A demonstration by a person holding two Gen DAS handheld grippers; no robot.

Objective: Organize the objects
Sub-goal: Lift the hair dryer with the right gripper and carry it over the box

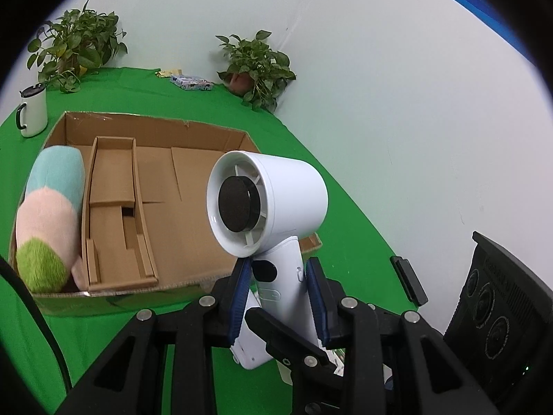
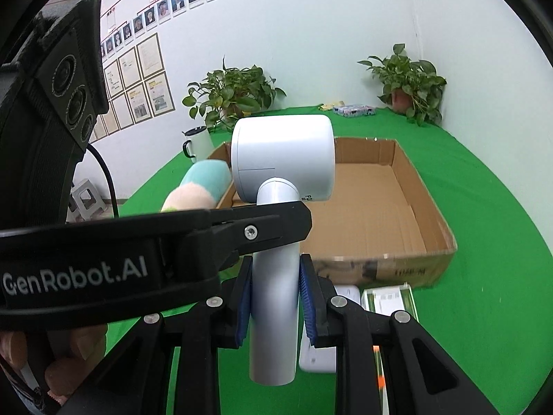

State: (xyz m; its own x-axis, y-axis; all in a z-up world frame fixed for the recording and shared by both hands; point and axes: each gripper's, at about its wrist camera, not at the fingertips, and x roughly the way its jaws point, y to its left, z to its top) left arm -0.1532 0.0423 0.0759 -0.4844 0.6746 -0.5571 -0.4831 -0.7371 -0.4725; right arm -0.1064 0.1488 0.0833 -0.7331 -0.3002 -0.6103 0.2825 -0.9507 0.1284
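A white handheld fan [image 1: 269, 207] with a round head and a straight handle is held upright above the green table, near the front of an open cardboard box [image 1: 155, 131]. My left gripper [image 1: 278, 276] is shut on the fan's handle. My right gripper [image 2: 274, 276] is also shut on the same handle [image 2: 274, 297], just below the left gripper's finger [image 2: 262, 223] that crosses it. A pastel plush toy [image 1: 48, 214] lies in the box's left compartment; it also shows in the right wrist view [image 2: 204, 186].
A white mug [image 1: 33, 110] stands left of the box. Two potted plants [image 1: 79, 45] [image 1: 255, 65] and a small patterned packet [image 1: 191, 82] stand at the back. White packages [image 2: 387, 299] lie in front of the box [image 2: 397, 180]. A black remote [image 1: 408, 280] lies by the table's right edge.
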